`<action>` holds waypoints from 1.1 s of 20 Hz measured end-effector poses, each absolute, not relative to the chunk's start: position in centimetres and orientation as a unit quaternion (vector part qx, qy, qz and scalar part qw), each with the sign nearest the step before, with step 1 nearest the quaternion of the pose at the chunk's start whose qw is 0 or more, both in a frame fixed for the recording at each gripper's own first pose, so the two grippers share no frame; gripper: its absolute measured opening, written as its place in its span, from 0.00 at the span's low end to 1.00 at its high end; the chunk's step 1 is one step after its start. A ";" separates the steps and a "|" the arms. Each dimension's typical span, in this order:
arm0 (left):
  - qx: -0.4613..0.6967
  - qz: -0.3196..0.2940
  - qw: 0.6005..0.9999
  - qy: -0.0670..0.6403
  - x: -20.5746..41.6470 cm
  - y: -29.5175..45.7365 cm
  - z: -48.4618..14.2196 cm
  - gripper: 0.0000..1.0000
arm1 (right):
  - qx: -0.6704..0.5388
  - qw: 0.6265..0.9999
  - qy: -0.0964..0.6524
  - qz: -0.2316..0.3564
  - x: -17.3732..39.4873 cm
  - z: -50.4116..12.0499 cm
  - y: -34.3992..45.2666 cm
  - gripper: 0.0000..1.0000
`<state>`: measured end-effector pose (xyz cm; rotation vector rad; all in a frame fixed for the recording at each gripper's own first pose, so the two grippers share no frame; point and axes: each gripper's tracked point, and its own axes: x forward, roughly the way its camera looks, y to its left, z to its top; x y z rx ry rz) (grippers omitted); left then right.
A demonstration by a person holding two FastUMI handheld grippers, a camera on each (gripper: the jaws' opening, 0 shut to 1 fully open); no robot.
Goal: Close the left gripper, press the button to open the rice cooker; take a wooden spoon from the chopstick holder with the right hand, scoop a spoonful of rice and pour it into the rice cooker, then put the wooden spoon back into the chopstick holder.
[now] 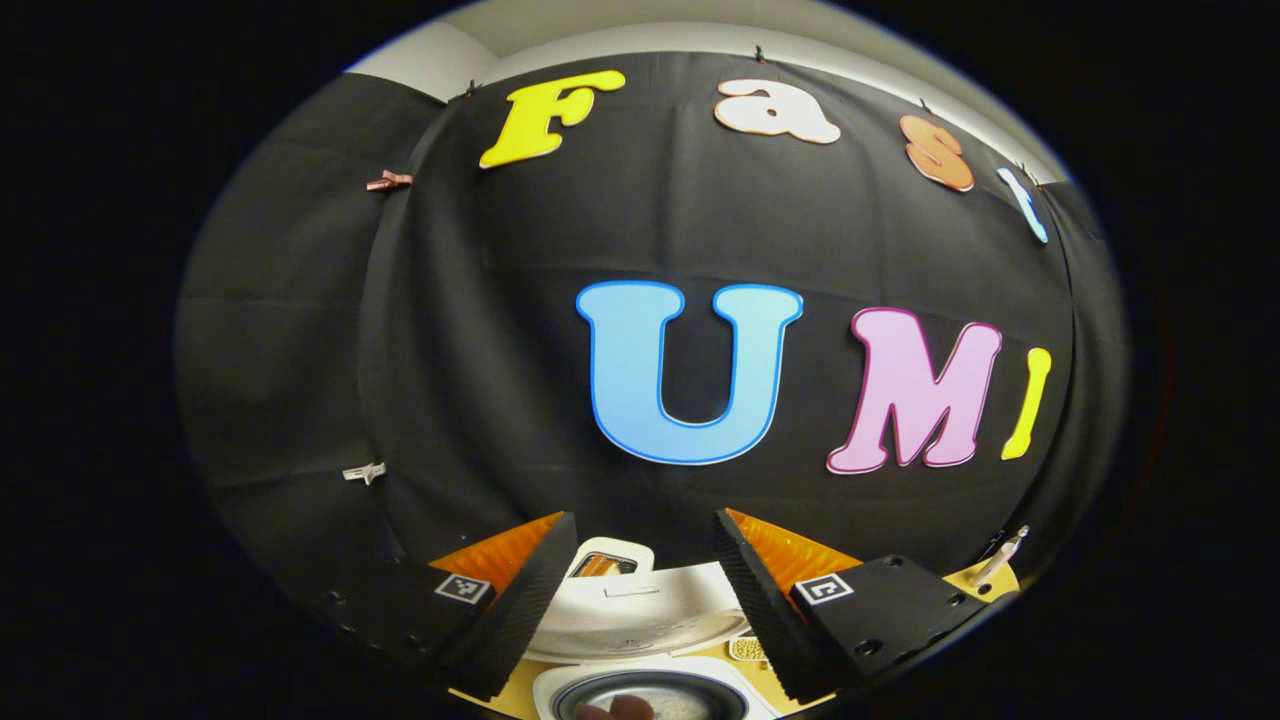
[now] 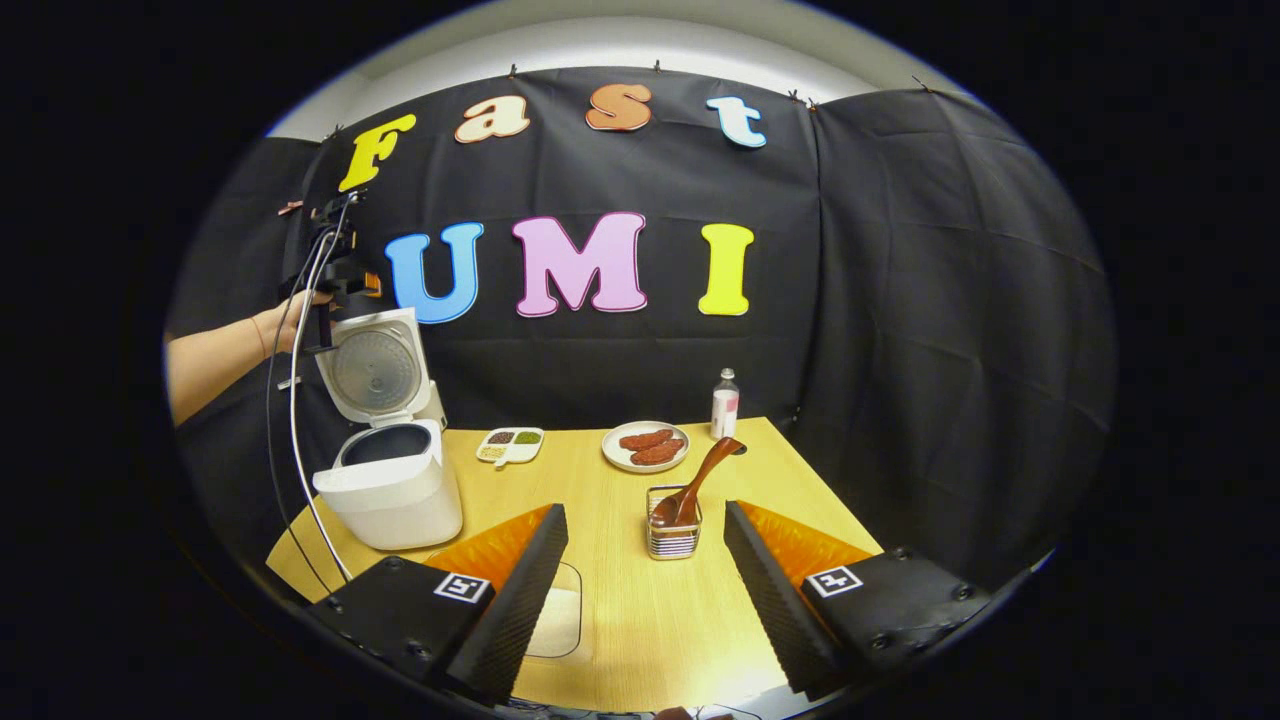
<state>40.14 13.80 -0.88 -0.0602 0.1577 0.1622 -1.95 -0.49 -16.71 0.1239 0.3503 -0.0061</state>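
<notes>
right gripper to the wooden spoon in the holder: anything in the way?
Nothing visible. The right gripper is open, and the holder stands straight ahead on bare table, with the spoon leaning up and right out of it. The plate and bottle sit behind it, the rice cooker off to the left.

My right gripper (image 2: 645,570) has ridged finger pads (image 2: 520,590), black screwed plates and square coded tags (image 2: 462,587). My left gripper (image 1: 645,590) looks alike. A thin band circles my bare forearm (image 2: 215,355); cables (image 2: 295,400) hang nearby.

black draped cloth walls (image 2: 900,300) are enclosing the booth. a pale ceiling strip (image 2: 620,45) is showing above them. a light yellow wooden table (image 2: 620,600) is standing in front.
</notes>
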 end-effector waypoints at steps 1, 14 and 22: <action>-0.029 0.085 0.992 0.087 40.8 14.2 -1.6 0.95 | 0.059 0.983 0.175 -0.008 -2.0 -16.8 -0.6 0.99; -0.033 0.109 0.984 0.139 34.4 10.7 -5.7 1.00 | 0.072 0.980 0.183 0.033 -1.1 -17.5 0.7 0.99; -0.052 0.124 0.973 0.190 26.9 7.3 -11.7 0.99 | 0.057 0.981 0.167 0.076 -0.8 -16.1 0.4 0.98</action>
